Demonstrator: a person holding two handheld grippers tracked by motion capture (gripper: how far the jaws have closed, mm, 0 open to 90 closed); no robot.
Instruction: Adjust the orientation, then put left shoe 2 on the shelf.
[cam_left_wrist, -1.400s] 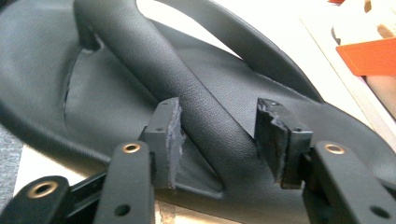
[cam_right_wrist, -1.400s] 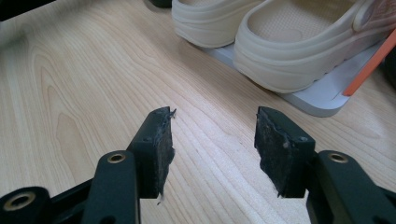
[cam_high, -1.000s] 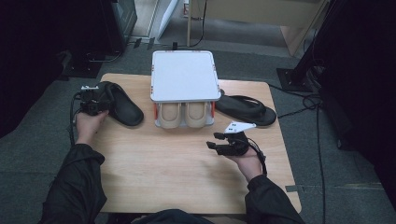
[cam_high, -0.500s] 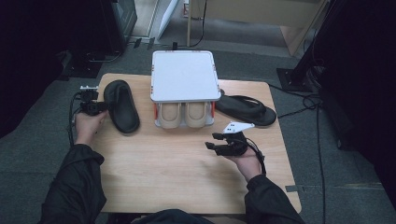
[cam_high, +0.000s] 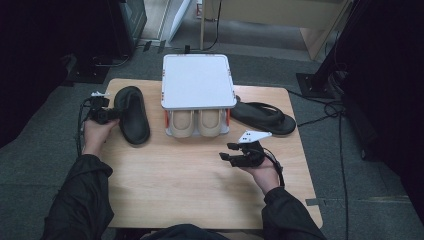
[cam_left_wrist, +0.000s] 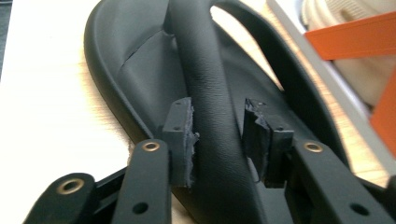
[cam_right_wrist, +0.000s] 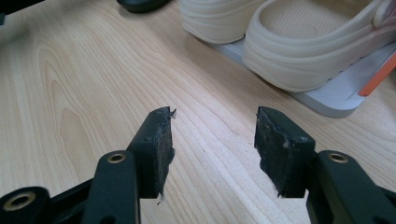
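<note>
the black sandal (cam_high: 132, 115) lies flat on the tabletop (cam_high: 190, 190) at the left of the high view, just left of the shoe rack. in the left gripper view its strap (cam_left_wrist: 208, 84) runs up the middle of the frame, right between the two fingers (cam_left_wrist: 181, 135) of the left gripper (cam_high: 102, 114). those fingers have just been opening: the strap sits between them, with a narrow gap showing on the right side, so they stand slightly apart around it rather than pinching it. in the high view this gripper sits at the sandal's left edge, held by the left hand (cam_high: 96, 134).

the second black sandal (cam_high: 262, 117) lies at the right of the high view, just beside the rack's right side. the rack (cam_high: 198, 82) stands in the upper middle of the tabletop, with a white flat top and orange posts, and a pair of cream clogs (cam_high: 196, 122) tucked under it, toes facing the lower edge of the frame.

the right gripper (cam_high: 235, 156) rests in the right hand (cam_high: 260, 172), below and right of the rack, over bare wood. in the right gripper view its fingers (cam_right_wrist: 156, 144) stand wide apart with nothing between them, and the cream clogs fill the upper right of that frame.
</note>
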